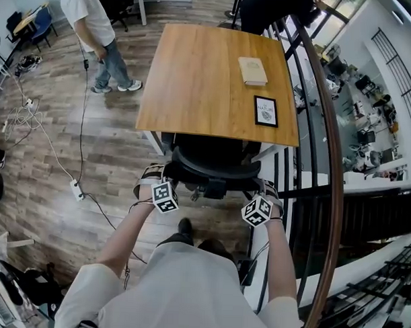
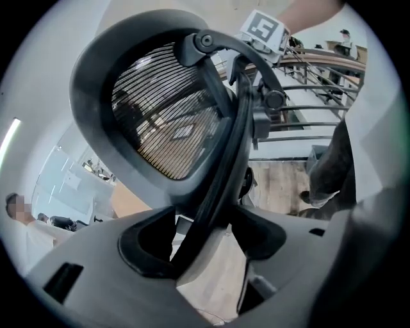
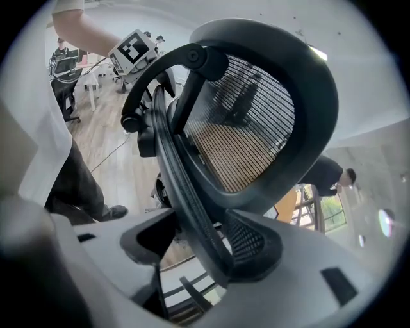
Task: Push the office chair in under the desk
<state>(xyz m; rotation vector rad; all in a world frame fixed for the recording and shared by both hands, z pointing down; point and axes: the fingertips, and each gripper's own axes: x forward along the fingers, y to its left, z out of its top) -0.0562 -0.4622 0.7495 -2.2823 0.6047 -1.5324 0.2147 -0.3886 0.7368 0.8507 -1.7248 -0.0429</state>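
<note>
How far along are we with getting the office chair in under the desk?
Mostly done: the office chair sits with its seat out of sight under the desk, and only its backrest shows at the near edge. In hand: the left gripper and right gripper each straddle the backrest's edge with open jaws, unclamped. Left: perhaps a last nudge, then withdraw both.

Office chair (image 1: 212, 163): all black, back mesh w/ fine stripes. Table (image 1: 195, 79): honey-brown wood grain. Book (image 1: 252, 71) cream; pic frame (image 1: 265, 111) black, white inside. Floor (image 1: 58, 155): grey-brown planks. Left hand-held gripper (image 2: 205, 240) & right hand-held gripper (image 3: 204, 242): grey, black pads, b&w square-marker cubes.
</note>
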